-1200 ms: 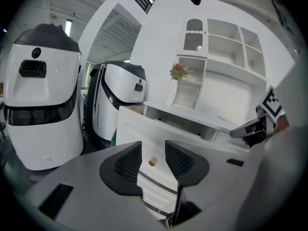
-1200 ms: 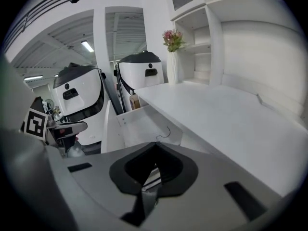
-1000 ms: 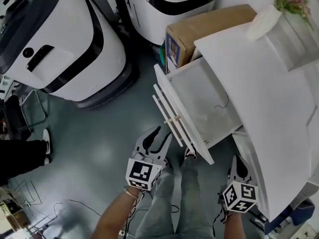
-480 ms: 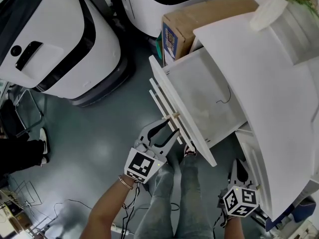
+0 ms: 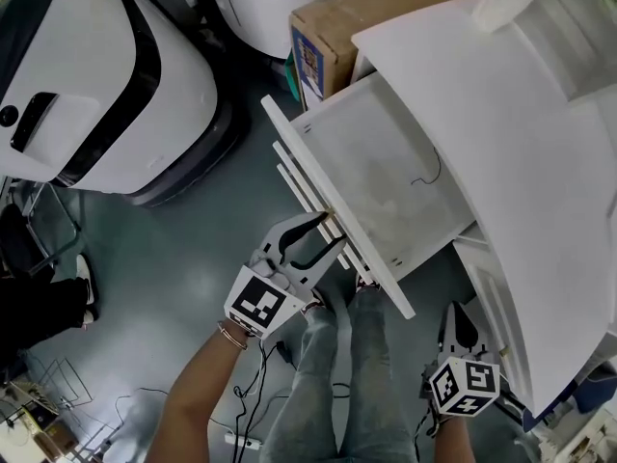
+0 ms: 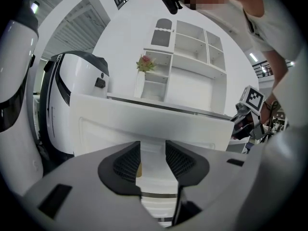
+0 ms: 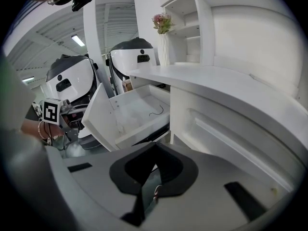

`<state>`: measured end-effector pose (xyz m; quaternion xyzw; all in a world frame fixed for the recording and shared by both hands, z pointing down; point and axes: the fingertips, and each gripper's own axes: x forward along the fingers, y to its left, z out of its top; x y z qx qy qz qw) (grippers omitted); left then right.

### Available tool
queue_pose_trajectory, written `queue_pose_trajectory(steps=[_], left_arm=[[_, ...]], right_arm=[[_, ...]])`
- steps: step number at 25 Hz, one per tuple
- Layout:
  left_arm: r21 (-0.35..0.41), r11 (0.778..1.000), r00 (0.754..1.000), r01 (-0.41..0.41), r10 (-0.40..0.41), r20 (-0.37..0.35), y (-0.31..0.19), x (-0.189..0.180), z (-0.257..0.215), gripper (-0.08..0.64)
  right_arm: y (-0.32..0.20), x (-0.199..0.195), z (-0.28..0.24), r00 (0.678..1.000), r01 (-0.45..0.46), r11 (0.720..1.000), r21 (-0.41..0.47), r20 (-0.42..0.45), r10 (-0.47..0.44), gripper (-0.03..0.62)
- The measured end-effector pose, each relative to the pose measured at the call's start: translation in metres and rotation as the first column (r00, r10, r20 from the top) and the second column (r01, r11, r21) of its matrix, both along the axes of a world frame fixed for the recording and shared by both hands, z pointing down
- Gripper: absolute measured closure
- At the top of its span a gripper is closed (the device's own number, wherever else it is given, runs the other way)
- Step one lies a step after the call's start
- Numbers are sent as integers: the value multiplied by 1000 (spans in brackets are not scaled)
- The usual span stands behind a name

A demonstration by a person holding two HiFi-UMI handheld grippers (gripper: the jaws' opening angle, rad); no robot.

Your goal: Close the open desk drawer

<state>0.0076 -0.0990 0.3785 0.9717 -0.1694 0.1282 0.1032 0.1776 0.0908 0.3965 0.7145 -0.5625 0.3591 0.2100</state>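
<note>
The white desk drawer [image 5: 386, 172] stands pulled out from under the desk top [image 5: 501, 114]; only a thin dark wire lies inside. Its front panel [image 5: 289, 133] carries a long white bar handle [image 5: 308, 196]. My left gripper [image 5: 328, 231] is open at the handle's middle, one finger on each side. In the left gripper view the handle [image 6: 153, 163] fills the gap of the left gripper [image 6: 153, 150], in front of the drawer front [image 6: 144, 121]. My right gripper [image 5: 458, 310] hangs low beside the desk's lower cabinet, shut and holding nothing. In the right gripper view, the right gripper [image 7: 154, 149] points toward the drawer [image 7: 134, 114].
A cardboard box [image 5: 376, 17] sits behind the drawer. Two large white-and-black machines [image 5: 96, 85] stand to the left on the grey floor. The person's legs [image 5: 337, 374] are right below the drawer front. Cables [image 5: 251, 394] trail on the floor. A lower cabinet front [image 5: 501, 297] is by the right gripper.
My left gripper has moved up and forward from the floor side until its open jaws straddle the drawer handle. The right gripper has stayed low and shut.
</note>
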Motion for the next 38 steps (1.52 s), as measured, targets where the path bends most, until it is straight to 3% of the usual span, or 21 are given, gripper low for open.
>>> queue_pose_trajectory(steps=[13,38], left_arm=[[-14,999,998,-52,53,42,-8,19,0,392],[28,999,996,-40,38,78,-41,108,4,394]], right_arm=[[8,11,8,1000,-24,1000,-7,16,24,586],[23,40,18,996,-80,997,-11,48,81,586]])
